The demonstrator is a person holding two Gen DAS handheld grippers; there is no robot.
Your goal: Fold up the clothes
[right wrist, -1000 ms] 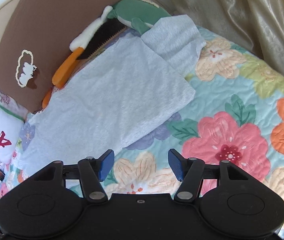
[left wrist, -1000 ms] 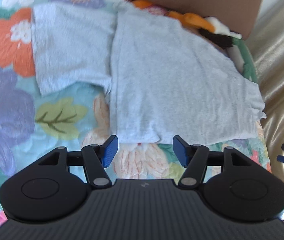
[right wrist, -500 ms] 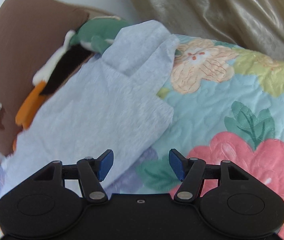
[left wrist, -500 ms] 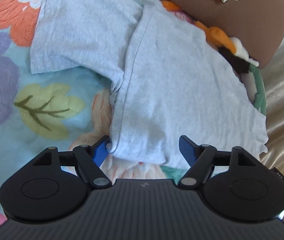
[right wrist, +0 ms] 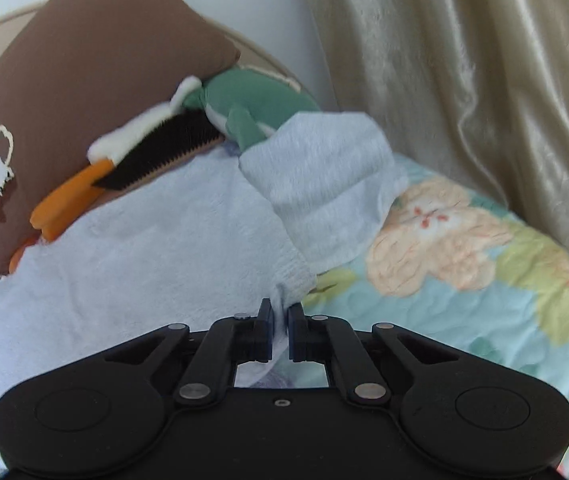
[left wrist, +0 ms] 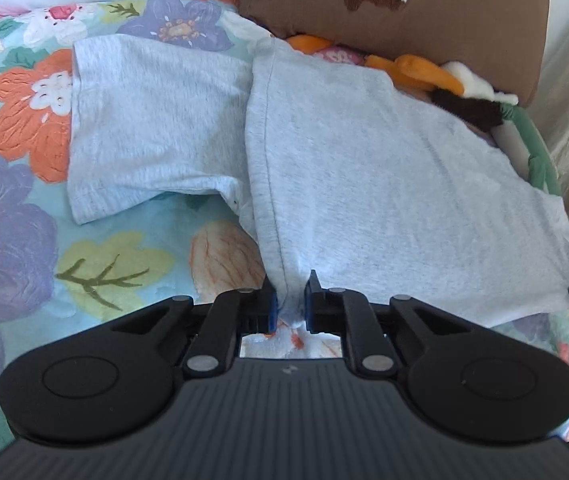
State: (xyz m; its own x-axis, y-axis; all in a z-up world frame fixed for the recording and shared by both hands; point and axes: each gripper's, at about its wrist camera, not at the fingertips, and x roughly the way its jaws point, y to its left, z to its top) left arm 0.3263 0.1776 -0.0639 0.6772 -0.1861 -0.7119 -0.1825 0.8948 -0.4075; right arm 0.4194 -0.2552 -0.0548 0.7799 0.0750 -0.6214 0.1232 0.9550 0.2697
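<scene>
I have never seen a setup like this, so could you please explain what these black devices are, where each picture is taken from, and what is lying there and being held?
These are hand-held two-finger grippers, one in each of a person's hands; no robot arm is involved. Each carries a wide-angle camera looking forward along its fingers, so the black shape low in each picture is the gripper itself.

One picture comes from the left gripper, the other from the right gripper. A light grey short-sleeved T-shirt lies spread on a floral quilted bedspread. Behind it sit a brown embroidered cushion and a green, white, black and orange plush toy; a shiny beige curtain hangs beside the bed.

Both grippers are closed, each pinching the shirt's near edge at a different spot.
</scene>
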